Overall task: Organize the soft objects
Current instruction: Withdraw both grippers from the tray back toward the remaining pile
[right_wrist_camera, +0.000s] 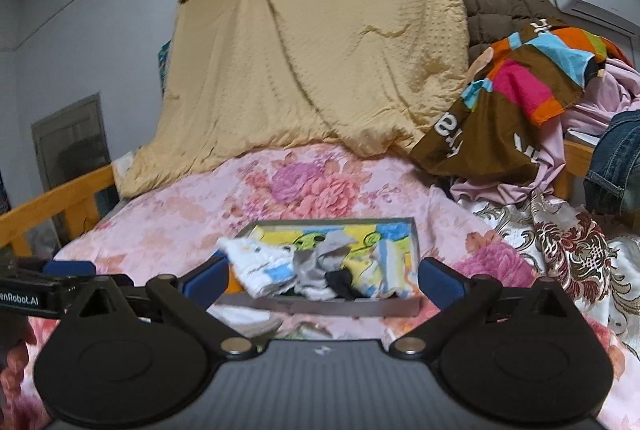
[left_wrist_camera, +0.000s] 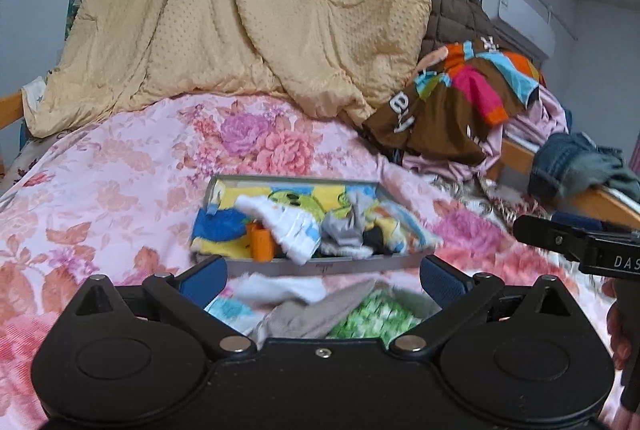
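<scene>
A shallow grey tray [left_wrist_camera: 304, 267] [right_wrist_camera: 344, 306] lies on the floral bed cover, filled with small soft cloths: a white fluffy one [left_wrist_camera: 288, 226] [right_wrist_camera: 260, 266], a grey one [left_wrist_camera: 344, 230] [right_wrist_camera: 320, 266], a blue one [left_wrist_camera: 218, 226] and yellow printed ones. An orange piece [left_wrist_camera: 262, 244] stands among them. In front of the tray lie a white cloth [left_wrist_camera: 280, 288], a grey cloth [left_wrist_camera: 312, 314] and a green-white cloth [left_wrist_camera: 372, 316]. My left gripper [left_wrist_camera: 322, 280] hangs open above these loose cloths. My right gripper [right_wrist_camera: 322, 280] is open just before the tray, holding nothing.
A tan blanket [left_wrist_camera: 248, 9] hangs behind the bed. A heap of clothes [left_wrist_camera: 460, 97] with a brown multicoloured cloth and jeans [left_wrist_camera: 568, 161] sits at the right by a wooden rail [right_wrist_camera: 52, 201]. The pink floral cover [left_wrist_camera: 100, 181] spreads left of the tray.
</scene>
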`<action>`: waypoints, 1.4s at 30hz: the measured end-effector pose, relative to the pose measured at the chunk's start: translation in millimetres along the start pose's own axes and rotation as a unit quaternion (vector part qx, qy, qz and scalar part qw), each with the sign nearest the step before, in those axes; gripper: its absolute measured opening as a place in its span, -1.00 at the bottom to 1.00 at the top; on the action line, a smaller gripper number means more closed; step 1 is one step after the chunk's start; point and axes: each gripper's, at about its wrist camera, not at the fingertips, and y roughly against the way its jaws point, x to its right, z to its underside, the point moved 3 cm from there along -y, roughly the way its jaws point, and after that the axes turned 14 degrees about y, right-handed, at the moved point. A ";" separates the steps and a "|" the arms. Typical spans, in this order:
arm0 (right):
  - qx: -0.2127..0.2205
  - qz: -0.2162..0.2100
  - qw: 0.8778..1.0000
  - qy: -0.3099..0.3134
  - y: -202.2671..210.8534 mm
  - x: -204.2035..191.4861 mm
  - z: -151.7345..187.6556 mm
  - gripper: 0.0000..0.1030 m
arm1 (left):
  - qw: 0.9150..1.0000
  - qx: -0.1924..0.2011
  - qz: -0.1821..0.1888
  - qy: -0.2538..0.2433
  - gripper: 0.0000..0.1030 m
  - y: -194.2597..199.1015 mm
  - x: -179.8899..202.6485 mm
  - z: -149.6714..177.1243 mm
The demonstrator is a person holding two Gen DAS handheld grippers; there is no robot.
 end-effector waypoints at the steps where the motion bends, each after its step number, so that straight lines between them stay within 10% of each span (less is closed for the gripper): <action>1: -0.003 -0.003 1.000 0.004 1.4 -4.0 1.0 0.99 | 1.000 -0.004 -0.002 -0.003 0.98 3.3 -3.4 2.1; 42: -0.141 -0.067 0.984 0.082 0.6 -82.6 54.3 0.99 | 0.975 -0.156 -0.133 0.081 0.98 4.1 -66.0 53.1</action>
